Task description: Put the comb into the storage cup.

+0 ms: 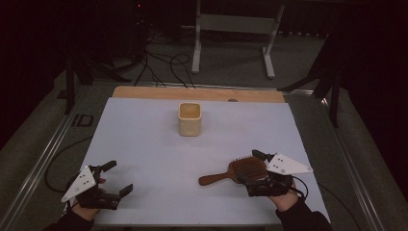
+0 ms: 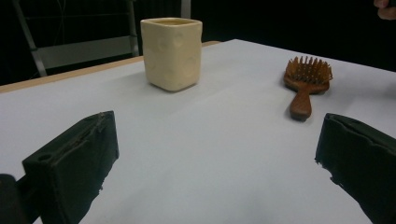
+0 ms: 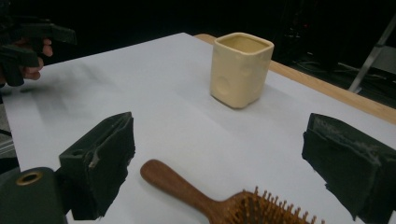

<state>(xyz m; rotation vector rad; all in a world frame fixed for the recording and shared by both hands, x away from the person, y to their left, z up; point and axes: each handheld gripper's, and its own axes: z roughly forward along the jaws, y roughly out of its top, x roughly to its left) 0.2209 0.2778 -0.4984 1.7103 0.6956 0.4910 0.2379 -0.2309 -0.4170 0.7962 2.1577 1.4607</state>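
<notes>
Brush (image 1: 235,171) lies bristles up, well nearer the person than the cup (image 1: 189,119). Right gripper (image 1: 256,169) straddles its head, jaws apart: pickup is starting; next, close. Left gripper (image 1: 118,177) idles, spread.

Black tongs (image 1: 116,178), grey triangular plates, dark sleeves (image 1: 303,219).

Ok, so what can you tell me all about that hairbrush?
The hairbrush looks like reddish-brown wood, with an oval head full of upright bristles and a short rounded handle. It lies flat on the white table, bristles up, handle pointing toward the person's left. The right gripper is open, its jaws either side of the head; whether they touch it is unclear. The cream cup stands apart, farther back.
</notes>
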